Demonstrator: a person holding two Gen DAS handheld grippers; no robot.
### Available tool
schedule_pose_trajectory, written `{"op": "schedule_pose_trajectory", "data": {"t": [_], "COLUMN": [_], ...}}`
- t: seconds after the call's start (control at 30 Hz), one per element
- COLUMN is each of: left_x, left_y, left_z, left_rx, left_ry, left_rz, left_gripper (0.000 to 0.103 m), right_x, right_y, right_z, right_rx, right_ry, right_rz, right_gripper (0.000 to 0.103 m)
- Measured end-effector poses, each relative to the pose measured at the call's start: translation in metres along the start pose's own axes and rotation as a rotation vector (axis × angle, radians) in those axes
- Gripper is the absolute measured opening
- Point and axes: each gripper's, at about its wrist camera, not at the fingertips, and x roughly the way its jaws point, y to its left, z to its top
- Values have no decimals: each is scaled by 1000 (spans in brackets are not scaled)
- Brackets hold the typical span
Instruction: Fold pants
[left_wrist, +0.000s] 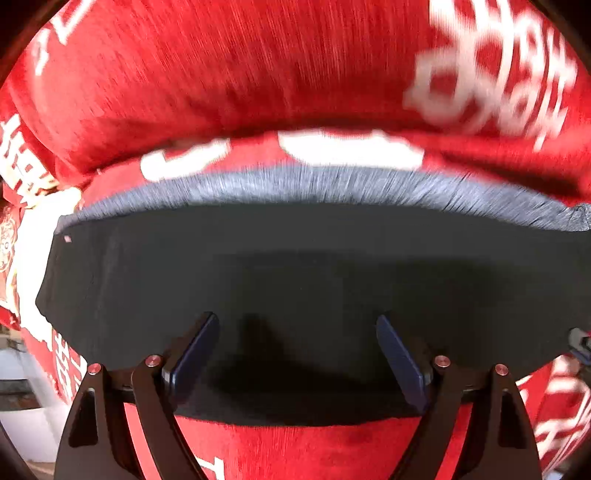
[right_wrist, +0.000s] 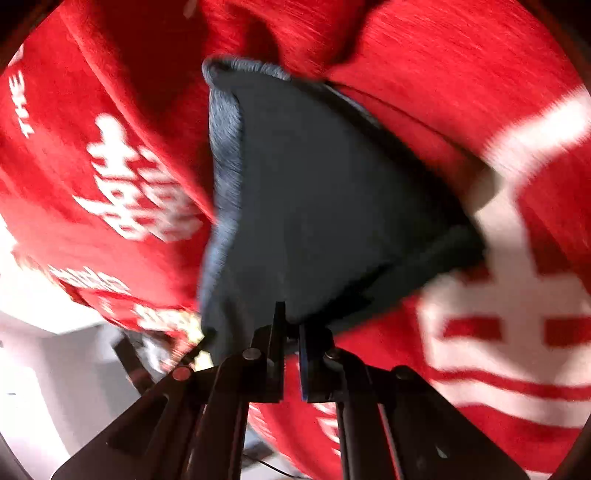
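The dark grey pants (left_wrist: 295, 266) lie folded into a flat band on a red cloth (left_wrist: 221, 74) with white lettering. A lighter grey ribbed edge (left_wrist: 332, 188) runs along their far side. My left gripper (left_wrist: 297, 325) is open, its blue-padded fingers spread just above the near part of the pants. In the right wrist view the pants (right_wrist: 314, 192) hang as a lifted triangular flap. My right gripper (right_wrist: 291, 314) is shut on the pants' near edge.
The red cloth (right_wrist: 461, 92) with white print covers the whole surface around the pants. A pale floor or wall (right_wrist: 55, 369) shows at the lower left of the right wrist view. The right gripper's tip (left_wrist: 580, 343) shows at the left view's right edge.
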Motion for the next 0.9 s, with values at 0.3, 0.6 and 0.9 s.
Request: {"op": "schedule_pose_trajectory", "data": {"t": [0.3,0.6,0.9], "left_x": [4,3,2], "left_y": [2,11,-6], "left_z": [-7,-9,-30], "left_rx": [-14,-35,40], "left_ry": [-6,8,14], "left_rz": [-14,-32,-30], "left_gripper": [88,98,98], "right_x": [-11,-8,-37], "right_y": [-30,-20,-17], "right_z": [-9,7,-14], "right_rx": [91,172,108], "right_ry": [-125,-222,-215], "right_rz": [43,124,12], "right_gripper": [50,9,8]}}
